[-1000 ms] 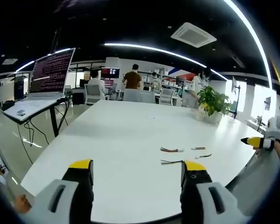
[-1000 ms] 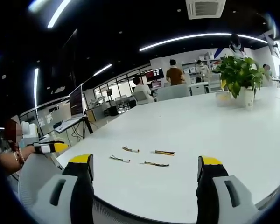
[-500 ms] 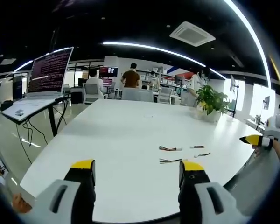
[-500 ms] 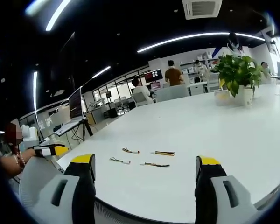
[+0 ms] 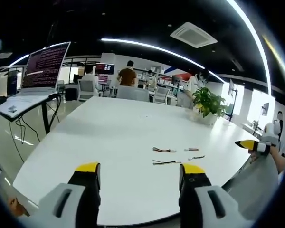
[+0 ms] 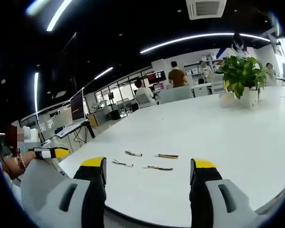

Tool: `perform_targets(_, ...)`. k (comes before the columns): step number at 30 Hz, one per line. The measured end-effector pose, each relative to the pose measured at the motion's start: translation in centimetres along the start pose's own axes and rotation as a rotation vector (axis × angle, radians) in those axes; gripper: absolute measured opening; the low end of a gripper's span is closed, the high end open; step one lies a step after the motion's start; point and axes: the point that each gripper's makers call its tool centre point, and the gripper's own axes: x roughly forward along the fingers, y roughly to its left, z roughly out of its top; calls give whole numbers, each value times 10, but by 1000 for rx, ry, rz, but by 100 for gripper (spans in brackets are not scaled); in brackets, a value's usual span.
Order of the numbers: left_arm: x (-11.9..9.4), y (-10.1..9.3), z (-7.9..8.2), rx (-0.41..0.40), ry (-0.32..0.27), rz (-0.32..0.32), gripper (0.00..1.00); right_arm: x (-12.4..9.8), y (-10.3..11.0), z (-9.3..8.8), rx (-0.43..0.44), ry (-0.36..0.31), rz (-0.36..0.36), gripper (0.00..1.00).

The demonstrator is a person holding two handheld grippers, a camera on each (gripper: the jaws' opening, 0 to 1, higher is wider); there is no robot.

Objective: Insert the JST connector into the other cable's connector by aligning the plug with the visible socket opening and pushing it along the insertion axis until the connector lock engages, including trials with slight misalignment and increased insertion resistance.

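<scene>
White office table [image 6: 237,128] bears four short cables [image 6: 157,167] and a potted plant [image 6: 243,76]; both grippers' jaws gape, empty.

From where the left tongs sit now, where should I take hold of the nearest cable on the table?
Probably at its connector end, not the thin wires. The nearest cable lies flat on the white table, running crosswise to the open left tongs, so come down from above, jaws closing across the connector.

The cable pieces [image 5: 164,150] [image 6: 133,153] on the white table [image 5: 118,137] [image 6: 218,128] are too small to tell plug from socket; the laptop [image 5: 33,80] at ten o'clock shows unreadable text.
</scene>
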Motion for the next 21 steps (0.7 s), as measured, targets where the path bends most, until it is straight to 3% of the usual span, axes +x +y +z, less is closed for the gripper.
perform_targets(3,1,4,7,12,-34,-19,65,1,0,-4,-8,31,0,68)
perform_targets(6,6,15,7,27,7,-37,67,1,0,-5,-6,47,6,69)
perform_targets(9,11,23,7,74,45,-48,68,0,-5,-5,-37,89,-14,63)
perform_targets(13,27,14,25,109,20,-143,69,3,-13,11,-50,81,-48,62)
perform_targets(15,41,9,23,116,59,-200,69,8,-19,19,-58,77,-72,61)
perform_targets(19,64,-4,35,228,60,-296,69,13,-29,26,-179,137,-120,60)
perform_targets(21,75,-15,44,211,45,-362,69,18,-26,36,-200,124,-116,59)
